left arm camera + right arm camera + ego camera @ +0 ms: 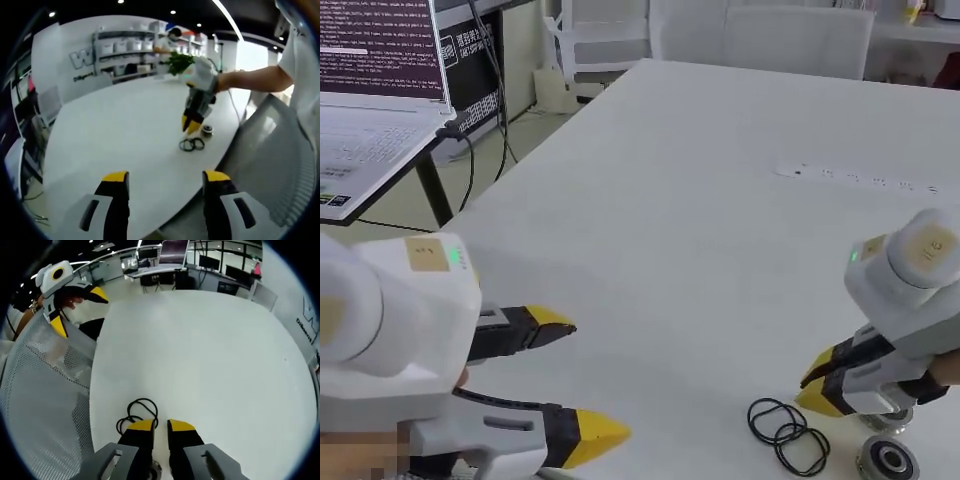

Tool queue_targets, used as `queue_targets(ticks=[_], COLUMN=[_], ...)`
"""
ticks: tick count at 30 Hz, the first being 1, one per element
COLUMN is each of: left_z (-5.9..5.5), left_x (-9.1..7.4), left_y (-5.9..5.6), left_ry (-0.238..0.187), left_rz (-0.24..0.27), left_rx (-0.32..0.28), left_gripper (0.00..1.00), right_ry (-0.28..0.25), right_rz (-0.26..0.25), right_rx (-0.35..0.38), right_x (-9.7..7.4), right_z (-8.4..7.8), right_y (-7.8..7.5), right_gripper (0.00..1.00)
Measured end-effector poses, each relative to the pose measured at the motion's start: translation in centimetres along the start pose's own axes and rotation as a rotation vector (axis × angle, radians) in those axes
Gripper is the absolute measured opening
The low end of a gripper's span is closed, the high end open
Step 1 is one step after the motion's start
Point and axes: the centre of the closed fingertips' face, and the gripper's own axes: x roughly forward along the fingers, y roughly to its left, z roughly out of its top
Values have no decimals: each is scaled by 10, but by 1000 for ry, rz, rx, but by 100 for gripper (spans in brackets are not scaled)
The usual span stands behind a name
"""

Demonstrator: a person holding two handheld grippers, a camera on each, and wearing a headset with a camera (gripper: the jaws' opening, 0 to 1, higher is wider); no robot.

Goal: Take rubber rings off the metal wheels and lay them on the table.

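Left tongs wide open, right tongs down by the rings

The left tongs (pixel 578 380) hover over the near edge of the white surface (pixel 700 220), yellow tips spread wide and holding nothing. Over on the right, the right tongs (pixel 810 390) are drawn almost together, just a slit between the tips, nothing seen between them. A cluster of black rubber rings (pixel 788 435) lies flat on the surface just beside those tips, and a metal wheel (pixel 888 460) sits close by.

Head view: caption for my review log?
Left claw open; right claw beside loose rubber rings and a metal wheel on the table.
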Motion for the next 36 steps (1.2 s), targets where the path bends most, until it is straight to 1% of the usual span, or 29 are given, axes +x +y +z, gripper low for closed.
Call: queue_targets(ticks=[6, 13, 20, 23, 25, 28, 31, 36], left_z=[0, 0, 3, 4, 4, 5, 6, 10], left_x=[0, 0, 0, 1, 2, 4, 7, 12], left_y=[0, -2, -6, -8, -10, -12, -16, -20], left_ry=[4, 10, 13, 14, 17, 18, 18, 13], left_rz=[-2, -10, -23, -33, -41, -49, -69, -97], left_rx=[11, 27, 46, 53, 61, 65, 71, 79], left_gripper=[60, 61, 62, 62, 62, 62, 62, 65], right_ry=[-27, -86, -196, -241, -281, -312, -340, -378], right_rz=[-9, -25, -42, -58, -73, -96, -122, -158], right_rx=[21, 66, 116, 143, 165, 188, 211, 245], right_x=[-11, -32, -64, -79, -90, -103, -114, -129], right_z=[-1, 3, 9, 9, 8, 2, -4, -17], right_y=[0, 6, 13, 15, 16, 19, 20, 24], right_gripper=[9, 13, 18, 21, 22, 25, 28, 35])
